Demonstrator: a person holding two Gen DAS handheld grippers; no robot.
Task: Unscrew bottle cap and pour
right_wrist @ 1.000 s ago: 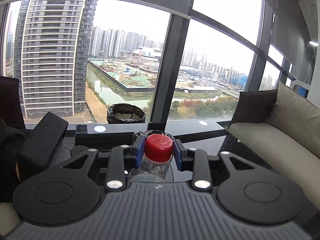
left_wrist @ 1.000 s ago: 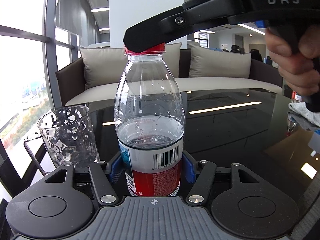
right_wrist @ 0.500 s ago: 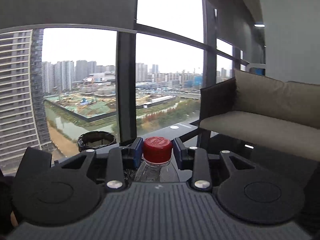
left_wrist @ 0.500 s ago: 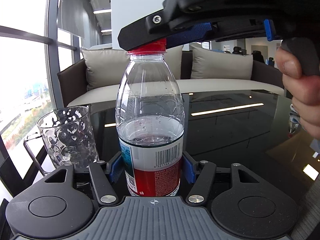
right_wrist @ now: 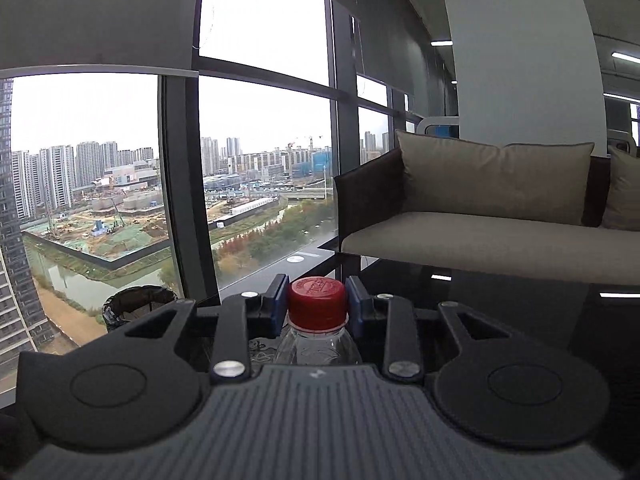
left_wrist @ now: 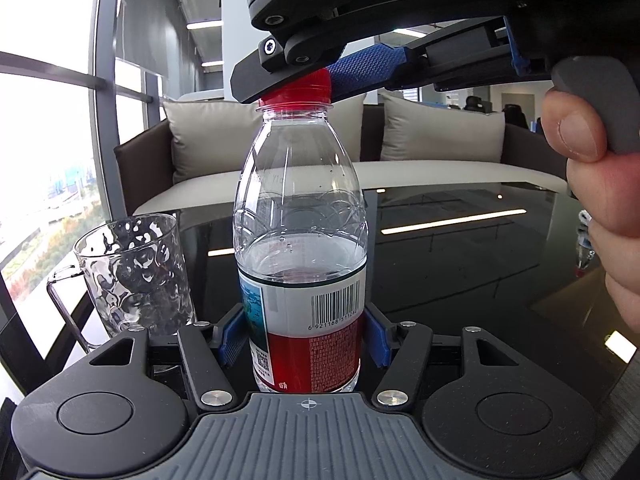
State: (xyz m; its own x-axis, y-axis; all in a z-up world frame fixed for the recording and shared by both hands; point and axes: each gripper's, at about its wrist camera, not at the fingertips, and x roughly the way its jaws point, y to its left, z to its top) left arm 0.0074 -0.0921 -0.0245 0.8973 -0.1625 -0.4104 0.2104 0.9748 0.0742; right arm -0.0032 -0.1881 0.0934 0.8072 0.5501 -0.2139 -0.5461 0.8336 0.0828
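A clear water bottle [left_wrist: 300, 208] with a red and white label stands upright on the dark glass table [left_wrist: 460, 264], about a third full. My left gripper [left_wrist: 302, 336] is shut on its lower body, blue pads against the label. The red cap [left_wrist: 296, 92] is on the neck. My right gripper [left_wrist: 298, 84] comes in from the upper right and its jaws are closing on that cap. In the right wrist view the cap [right_wrist: 317, 300] sits between the blue pads [right_wrist: 276, 308] of my right gripper [right_wrist: 317, 304], which touch both sides. An empty dimpled glass mug [left_wrist: 136, 268] stands left of the bottle.
A person's hand [left_wrist: 600, 200] holds the right gripper's handle at the right edge. A beige sofa with cushions [left_wrist: 400, 152] runs behind the table. Tall windows [right_wrist: 260, 160] are on the left. A dark bin [right_wrist: 136, 304] stands by the window.
My right gripper has rolled and swung around the cap while staying on it, so its view has turned from the window toward the sofa. The bottle and left gripper have stayed put.
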